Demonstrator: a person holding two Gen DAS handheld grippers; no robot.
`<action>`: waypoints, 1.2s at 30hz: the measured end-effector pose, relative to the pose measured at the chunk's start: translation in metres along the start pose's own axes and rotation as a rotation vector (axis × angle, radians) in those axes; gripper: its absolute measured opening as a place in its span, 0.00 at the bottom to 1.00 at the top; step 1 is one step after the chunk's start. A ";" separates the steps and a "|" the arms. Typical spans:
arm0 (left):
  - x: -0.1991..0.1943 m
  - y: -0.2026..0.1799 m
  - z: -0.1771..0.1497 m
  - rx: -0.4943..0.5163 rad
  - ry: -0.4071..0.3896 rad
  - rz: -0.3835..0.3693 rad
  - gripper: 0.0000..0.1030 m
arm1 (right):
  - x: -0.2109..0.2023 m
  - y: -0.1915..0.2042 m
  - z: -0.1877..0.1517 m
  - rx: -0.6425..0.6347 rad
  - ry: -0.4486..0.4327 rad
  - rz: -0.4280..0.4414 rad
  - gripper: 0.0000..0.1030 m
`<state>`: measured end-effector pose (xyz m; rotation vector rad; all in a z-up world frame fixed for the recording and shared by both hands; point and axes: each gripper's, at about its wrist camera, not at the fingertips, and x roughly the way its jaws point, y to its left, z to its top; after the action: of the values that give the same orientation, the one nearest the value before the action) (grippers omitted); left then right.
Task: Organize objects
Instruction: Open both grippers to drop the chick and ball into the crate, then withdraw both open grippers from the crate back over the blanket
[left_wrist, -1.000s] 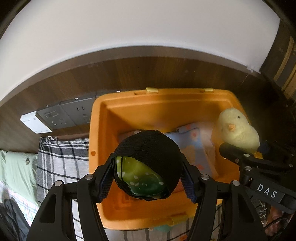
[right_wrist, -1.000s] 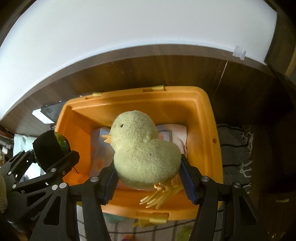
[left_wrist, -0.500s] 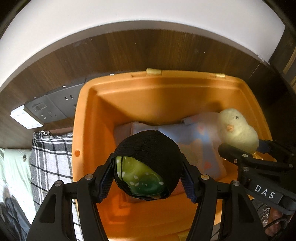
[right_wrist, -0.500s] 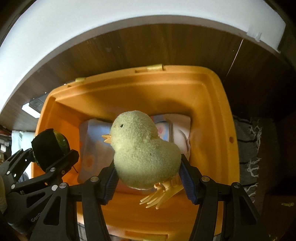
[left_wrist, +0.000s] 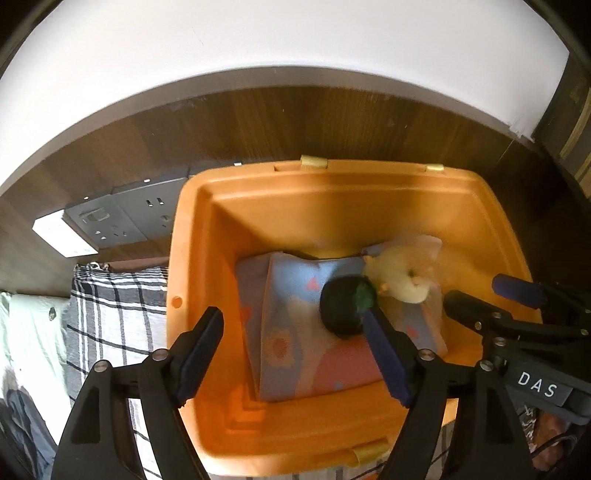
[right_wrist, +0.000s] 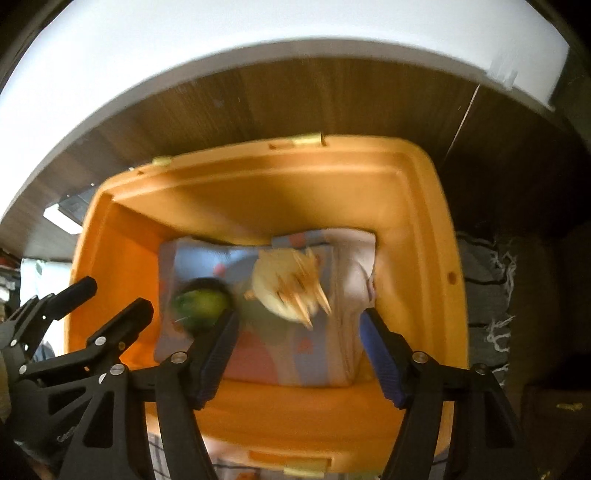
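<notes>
An orange plastic bin (left_wrist: 192, 258) (right_wrist: 417, 206) sits below both grippers. A folded pastel cloth (left_wrist: 295, 354) (right_wrist: 317, 354) lies on its floor. A black-and-green ball (left_wrist: 345, 308) (right_wrist: 201, 304) and a yellow plush chick (left_wrist: 400, 273) (right_wrist: 288, 286) lie on the cloth, both blurred. My left gripper (left_wrist: 295, 332) is open and empty above the bin; it also shows in the right wrist view (right_wrist: 114, 295). My right gripper (right_wrist: 299, 325) is open and empty above the bin; it also shows in the left wrist view (left_wrist: 491, 291).
A dark wood headboard (left_wrist: 295, 122) with grey wall sockets (left_wrist: 122, 218) and a white plate (left_wrist: 62, 236) stands behind the bin. A checked blanket (left_wrist: 114, 306) lies to the left of the bin. A dark fringed cloth (right_wrist: 491, 280) lies to its right.
Both grippers have opened. The ball and the chick have dropped out of the jaws into the bin and now lie on the cloth.
</notes>
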<state>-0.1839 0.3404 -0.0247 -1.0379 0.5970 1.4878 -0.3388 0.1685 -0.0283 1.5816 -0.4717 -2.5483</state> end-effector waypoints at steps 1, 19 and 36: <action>-0.003 0.001 0.000 0.000 -0.005 0.001 0.76 | -0.003 -0.001 0.000 0.001 -0.007 -0.001 0.66; -0.068 -0.003 -0.024 0.010 -0.100 0.009 0.79 | -0.068 0.003 -0.031 0.014 -0.142 -0.008 0.66; -0.121 -0.010 -0.057 0.019 -0.169 -0.003 0.82 | -0.123 0.002 -0.076 -0.003 -0.226 0.002 0.66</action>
<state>-0.1663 0.2328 0.0539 -0.8872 0.4889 1.5466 -0.2158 0.1820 0.0458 1.2963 -0.4892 -2.7379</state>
